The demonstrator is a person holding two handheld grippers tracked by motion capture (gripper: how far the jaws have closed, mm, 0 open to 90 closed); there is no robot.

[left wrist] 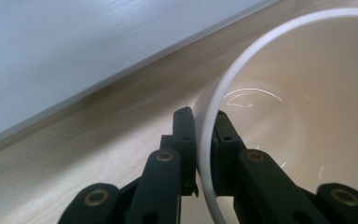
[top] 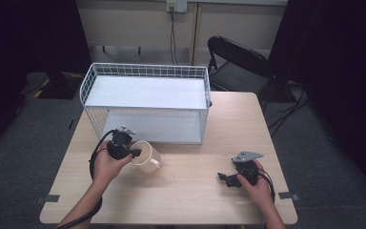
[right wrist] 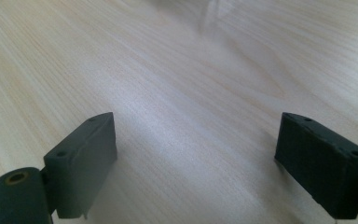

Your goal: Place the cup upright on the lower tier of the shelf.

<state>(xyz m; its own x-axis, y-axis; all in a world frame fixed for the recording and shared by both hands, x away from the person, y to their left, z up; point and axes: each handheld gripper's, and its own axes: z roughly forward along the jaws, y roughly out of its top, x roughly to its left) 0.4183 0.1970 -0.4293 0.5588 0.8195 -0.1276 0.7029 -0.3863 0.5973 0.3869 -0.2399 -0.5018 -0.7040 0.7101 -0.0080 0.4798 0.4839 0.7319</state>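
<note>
Cream ceramic mug (top: 146,156), one item: sits tilted near the front left of the pale wood worktop (top: 190,200), just in front of the white wire rack (top: 145,102), handle turned toward the person. Interior looks empty and glossy in the left gripper view.

Left tongs (top: 134,153): clenched on the mug's rim, one jaw inside the wall and one outside, seen close in the left gripper view (left wrist: 204,135). A rim pinch probably suits here because the body is too broad for the jaws, and it leaves the handle free.

Right tongs (top: 225,179): released, jaws wide apart, held low over bare wood at the front right, well apart from the mug. Likely parked out of the way while one hand does the work.

Wire rack: two white shelves, both bare, open face toward the person, so a likely destination for the mug.

Black folding chair (top: 240,64): behind the worktop, unused.
</note>
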